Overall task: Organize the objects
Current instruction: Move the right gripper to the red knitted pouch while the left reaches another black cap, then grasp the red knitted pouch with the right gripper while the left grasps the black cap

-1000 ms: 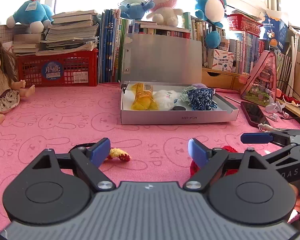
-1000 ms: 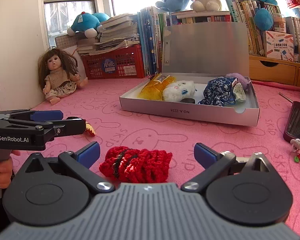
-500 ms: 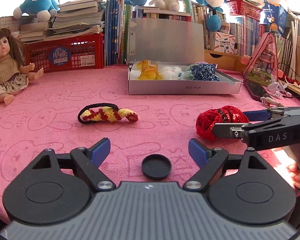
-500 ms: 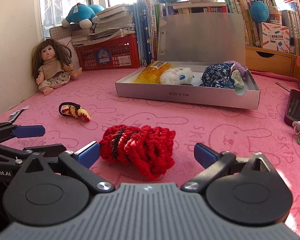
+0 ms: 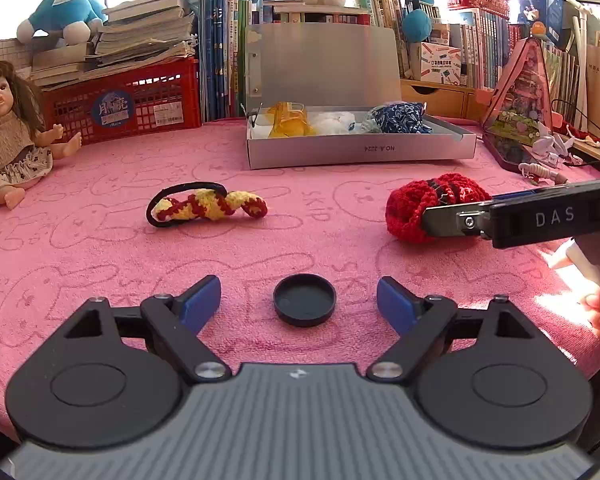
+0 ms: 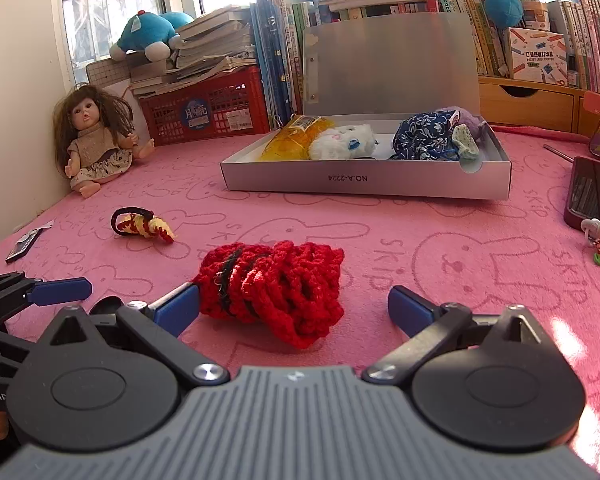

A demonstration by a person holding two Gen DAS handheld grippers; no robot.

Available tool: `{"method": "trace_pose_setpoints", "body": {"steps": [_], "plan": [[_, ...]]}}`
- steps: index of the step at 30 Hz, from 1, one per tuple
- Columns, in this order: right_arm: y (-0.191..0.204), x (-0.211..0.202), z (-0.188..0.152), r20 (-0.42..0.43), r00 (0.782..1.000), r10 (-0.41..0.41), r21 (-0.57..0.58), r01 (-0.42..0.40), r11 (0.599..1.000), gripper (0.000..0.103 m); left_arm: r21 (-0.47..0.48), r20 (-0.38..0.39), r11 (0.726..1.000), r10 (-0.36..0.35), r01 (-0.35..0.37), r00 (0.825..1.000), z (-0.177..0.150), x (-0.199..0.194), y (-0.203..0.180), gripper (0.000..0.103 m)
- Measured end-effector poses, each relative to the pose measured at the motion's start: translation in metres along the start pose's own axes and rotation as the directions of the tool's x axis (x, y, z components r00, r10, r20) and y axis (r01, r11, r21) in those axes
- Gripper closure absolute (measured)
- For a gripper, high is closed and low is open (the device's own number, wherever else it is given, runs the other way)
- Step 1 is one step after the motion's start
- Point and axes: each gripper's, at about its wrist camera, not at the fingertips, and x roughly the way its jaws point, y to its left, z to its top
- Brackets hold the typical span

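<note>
Left wrist view: pink bunny-print tabletop (image 5: 100, 248), books and plush toys behind. Since a second ago the view has dropped lower; a black round cap (image 5: 304, 299) now lies between the spread fingers of the left gripper (image 5: 299, 300), untouched. Yellow-red crochet hair tie (image 5: 208, 205) beyond.

Right wrist view: red crochet pouch (image 6: 274, 285) sits between the right gripper (image 6: 294, 307) fingers, spread; left pad just beside it. Open grey box (image 6: 366, 180) behind.

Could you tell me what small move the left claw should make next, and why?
Probably ease the left claw forward and down, then close on the black cap. The cap lies flat on the pink mat between its open fingers, untouched, while the open box behind already holds other items.
</note>
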Motion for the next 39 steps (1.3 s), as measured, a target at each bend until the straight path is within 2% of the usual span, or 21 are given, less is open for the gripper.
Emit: {"method": "trace_pose_setpoints", "body": {"steps": [16,19,30,39], "plan": [[0.001,0.001,0.000,-0.011,1.000,-0.010,-0.010,0.009,1.000,0.000,-0.003,0.012,1.000,0.013,-0.013,1.000,-0.002,0.000,-0.002,0.015],[0.001,0.001,0.000,-0.011,1.000,-0.009,-0.010,0.009,1.000,0.000,0.003,0.015,1.000,0.003,-0.003,1.000,-0.002,-0.001,-0.003,0.020],[0.001,0.001,0.000,-0.011,1.000,-0.010,-0.011,0.010,1.000,0.000,0.012,0.022,1.000,-0.019,0.019,1.000,-0.003,-0.008,-0.014,0.049],[0.002,0.002,0.000,-0.015,1.000,-0.015,-0.017,0.015,1.000,0.000,0.013,0.020,0.999,-0.035,0.034,0.999,-0.004,-0.012,-0.017,0.061]]}}
